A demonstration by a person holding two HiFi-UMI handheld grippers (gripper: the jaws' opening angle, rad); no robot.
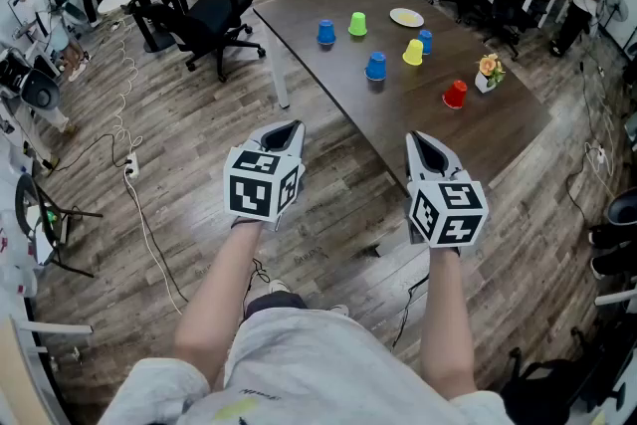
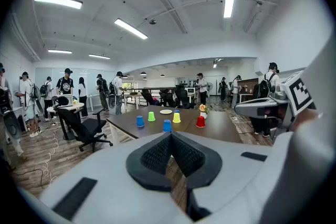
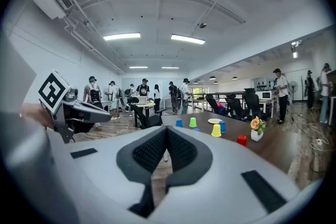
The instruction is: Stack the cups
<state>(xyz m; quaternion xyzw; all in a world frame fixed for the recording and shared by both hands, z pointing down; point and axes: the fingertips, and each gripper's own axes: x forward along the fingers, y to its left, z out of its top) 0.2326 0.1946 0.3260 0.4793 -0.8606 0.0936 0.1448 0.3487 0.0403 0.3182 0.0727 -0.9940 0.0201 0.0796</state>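
Left gripper (image 1: 284, 132) and right gripper (image 1: 428, 150) both clamped shut on nothing, held out over the floor, short of the table's (image 1: 478, 139) near corner, so no reach yet. Cups sit single mid-table: blue cup (image 1: 375, 66) closest, red cup (image 1: 455, 94) beside the vase (image 1: 488, 73) by the right edge. Approach looks clear

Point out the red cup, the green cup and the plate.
red cup (image 1: 455, 94), head view, middle of its side
green cup (image 1: 357, 24), head view, middle of its side
plate (image 1: 406, 17), head view, its bare middle
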